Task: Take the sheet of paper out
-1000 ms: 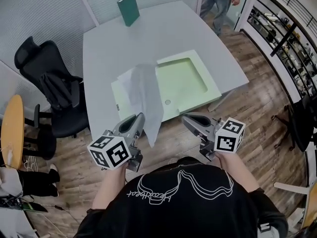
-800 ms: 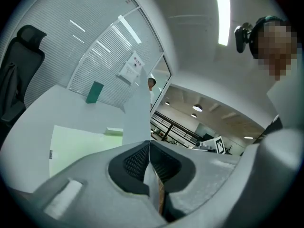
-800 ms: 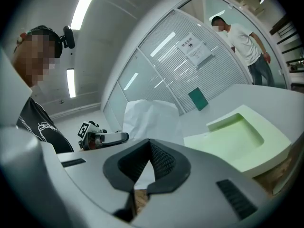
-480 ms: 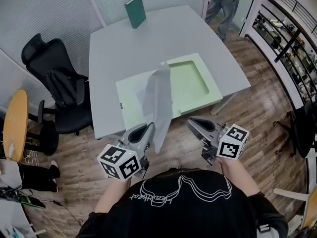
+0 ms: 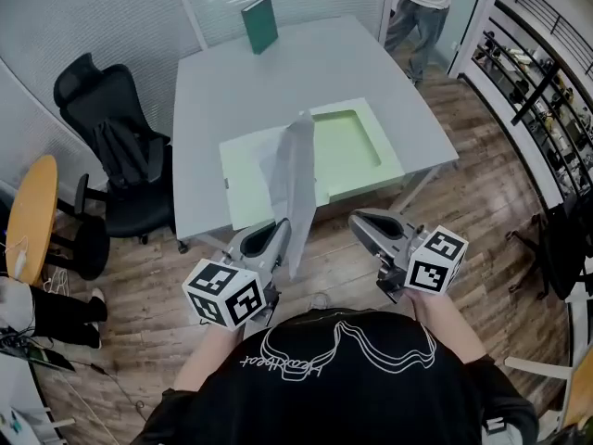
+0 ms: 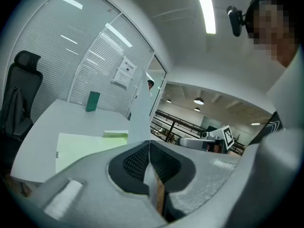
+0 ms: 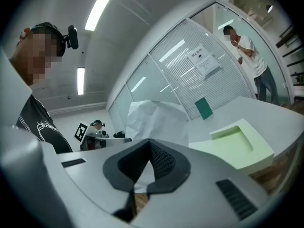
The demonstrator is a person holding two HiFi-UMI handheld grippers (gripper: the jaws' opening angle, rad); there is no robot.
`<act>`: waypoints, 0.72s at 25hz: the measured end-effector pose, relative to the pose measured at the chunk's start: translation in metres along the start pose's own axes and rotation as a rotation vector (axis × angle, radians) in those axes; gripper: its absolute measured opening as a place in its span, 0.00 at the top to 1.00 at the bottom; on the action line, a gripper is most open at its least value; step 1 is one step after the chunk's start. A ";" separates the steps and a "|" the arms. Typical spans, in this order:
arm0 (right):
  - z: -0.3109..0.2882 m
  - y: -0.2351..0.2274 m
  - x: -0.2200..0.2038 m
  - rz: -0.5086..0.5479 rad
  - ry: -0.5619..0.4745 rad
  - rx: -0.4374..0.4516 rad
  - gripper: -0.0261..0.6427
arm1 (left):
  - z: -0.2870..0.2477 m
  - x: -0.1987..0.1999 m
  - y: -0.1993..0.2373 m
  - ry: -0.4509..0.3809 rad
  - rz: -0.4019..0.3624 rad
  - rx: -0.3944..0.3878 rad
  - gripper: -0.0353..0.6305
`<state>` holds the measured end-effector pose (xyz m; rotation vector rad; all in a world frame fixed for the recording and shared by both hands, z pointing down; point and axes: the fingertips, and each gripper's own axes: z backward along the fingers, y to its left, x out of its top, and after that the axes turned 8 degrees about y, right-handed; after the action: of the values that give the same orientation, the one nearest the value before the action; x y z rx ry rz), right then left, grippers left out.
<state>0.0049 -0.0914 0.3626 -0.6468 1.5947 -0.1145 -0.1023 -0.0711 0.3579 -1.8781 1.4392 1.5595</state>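
The left gripper is clamped on the lower edge of the sheet of paper; in the left gripper view the sheet is seen pinched between the two black pads. The sheet stands upright from the jaws. It is held in the air near the front edge of the grey table, clear of the pale green tray. The recess in the tray is seen bare.

The right gripper is closed at the tips with nothing between them. It is held level beside the left one, apart from the sheet.

The removal step is judged essentially complete, since the sheet is already out of the tray. The next move calls for the grip to be kept firm. The limp sheet is to be carried clear of the table and set down without creasing.
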 end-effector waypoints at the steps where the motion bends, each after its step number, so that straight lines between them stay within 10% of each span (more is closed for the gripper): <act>1: 0.003 0.002 -0.001 0.011 0.006 -0.005 0.95 | 0.001 -0.001 -0.004 -0.004 0.002 -0.002 0.93; 18: 0.051 0.034 -0.038 0.050 0.036 -0.044 0.95 | 0.019 -0.042 -0.056 0.005 0.030 -0.010 0.93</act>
<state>0.0415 -0.0304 0.3734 -0.6414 1.6504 -0.0543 -0.0625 -0.0110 0.3680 -1.8752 1.4706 1.5794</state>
